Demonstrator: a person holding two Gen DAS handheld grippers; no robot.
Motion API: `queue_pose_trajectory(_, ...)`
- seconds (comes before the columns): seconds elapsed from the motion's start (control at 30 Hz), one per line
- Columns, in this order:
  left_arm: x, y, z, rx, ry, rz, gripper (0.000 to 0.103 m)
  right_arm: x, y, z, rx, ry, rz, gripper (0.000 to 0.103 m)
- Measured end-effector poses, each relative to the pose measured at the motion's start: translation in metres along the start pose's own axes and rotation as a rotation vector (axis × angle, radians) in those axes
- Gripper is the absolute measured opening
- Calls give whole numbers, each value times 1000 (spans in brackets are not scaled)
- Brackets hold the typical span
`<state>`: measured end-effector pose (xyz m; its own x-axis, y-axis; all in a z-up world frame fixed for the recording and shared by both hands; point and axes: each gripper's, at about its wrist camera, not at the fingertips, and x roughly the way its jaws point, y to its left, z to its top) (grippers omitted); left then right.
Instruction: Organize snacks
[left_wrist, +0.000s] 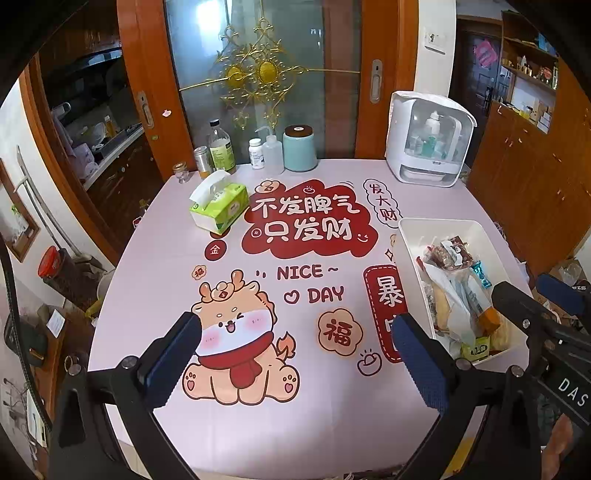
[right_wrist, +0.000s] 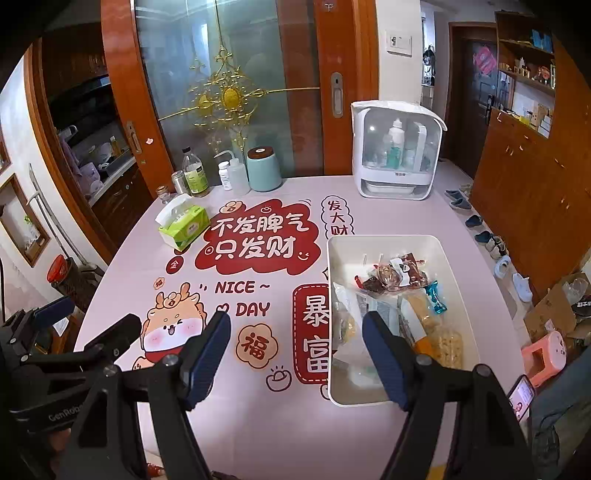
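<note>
1. Both grippers hung over the table (left_wrist: 229, 435) with nothing in them; left gripper (left_wrist: 295, 354) had its jaws wide apart above the cartoon dragon print; right gripper (right_wrist: 295, 350) likewise spread, its right finger over the near end of the white bin (right_wrist: 458, 273).
2. All the snacks (right_wrist: 399, 280) I could see sat piled inside that bin at the table's right side; none loose on the cloth, so my guess was the sorting was done or close to it.
3. Risk, as I judged it: the bin stood near the table's right edge; a sideways knock from the right finger could have shoved it toward the edge or tipped it.
4. Risk: the wrappers lay loose and overlapping; a pinch on one crinkly pack could have dragged a neighbour out, or slipped off the film.
5. Risk: the two grippers were near each other, left one showing at the edge of the right view; reaching for the same bin could have clashed them.
6. Tissue box (left_wrist: 218, 206), bottles and mint canister (left_wrist: 300, 147) stood well apart at the far edge; low chance of contact.
7. Writing on the tablecloth: "NICE ~ DAY", "不发脾气 只发财", "发大财", "暴富", "福", "金"; one gripper body read "GenRobo…", the other "DAS"; snack labels too small to read.
</note>
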<state>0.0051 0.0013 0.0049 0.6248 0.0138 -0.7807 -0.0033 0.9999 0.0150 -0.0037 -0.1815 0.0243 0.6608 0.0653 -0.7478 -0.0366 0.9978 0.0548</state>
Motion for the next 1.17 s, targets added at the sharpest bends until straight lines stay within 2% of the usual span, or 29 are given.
queue_pose_trajectory(0.47, -1, 6, -3, -9, 15, -9, 102, -5, 6, -1, -10, -3, -5, 75)
queue_pose_trajectory(1.17, -1, -14, -4, 16, 6, -48, 102, -5, -8, -3, 1, 5, -21, 75)
